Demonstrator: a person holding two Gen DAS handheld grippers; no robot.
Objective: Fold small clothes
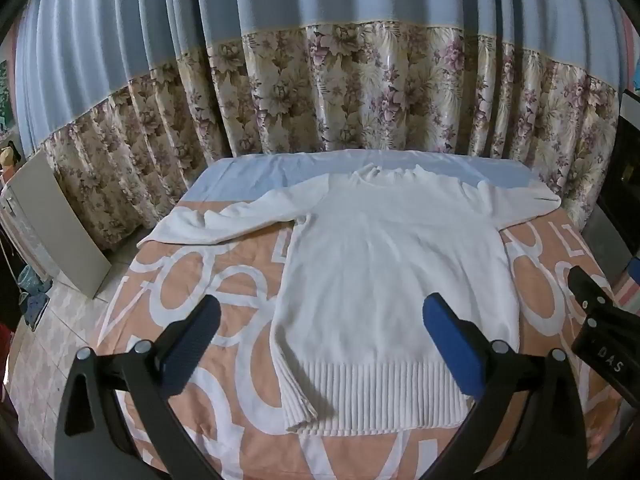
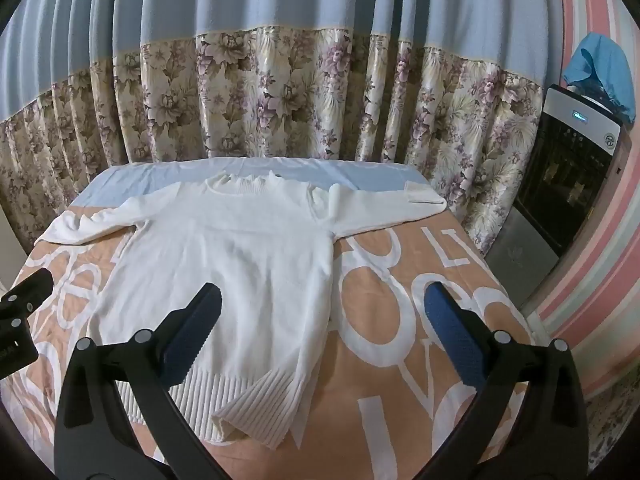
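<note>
- A pleated curtain (image 1: pixel 320 80), plain blue above and flowered below, hangs behind the counter (image 1: pixel 248 264), which is draped in a peach cloth with big white letters and a pale blue strip along its far edge.
- A white knit sweater (image 1: pixel 384 272) lies flat, face up, on the counter, its frilled collar toward the curtain and its ribbed hem toward the cameras.
- Both sleeves spread outward from the sweater's shoulders; the left cuff reaches the counter's left edge, and the right cuff (image 2: pixel 424 194) lies at the far right corner.
- Seen from the right wrist, the hem's right corner (image 2: pixel 256 408) is turned up and folded over on itself; the rest of the hem lies straight.
- Bare patterned cloth shows on both sides of the sweater's body and in front of its hem.
- Left of the sweater, past the counter's edge, is tiled floor with a pale board (image 1: pixel 60 220) leaning there; to the right stands a dark appliance (image 2: pixel 568 176) near the counter's corner.
- The left tongs (image 1: pixel 322 318) hang above the hem's left part, spread wide with nothing between them.
- The right tongs (image 2: pixel 324 308) hang above the sweater's right side, likewise spread wide and empty.
</note>
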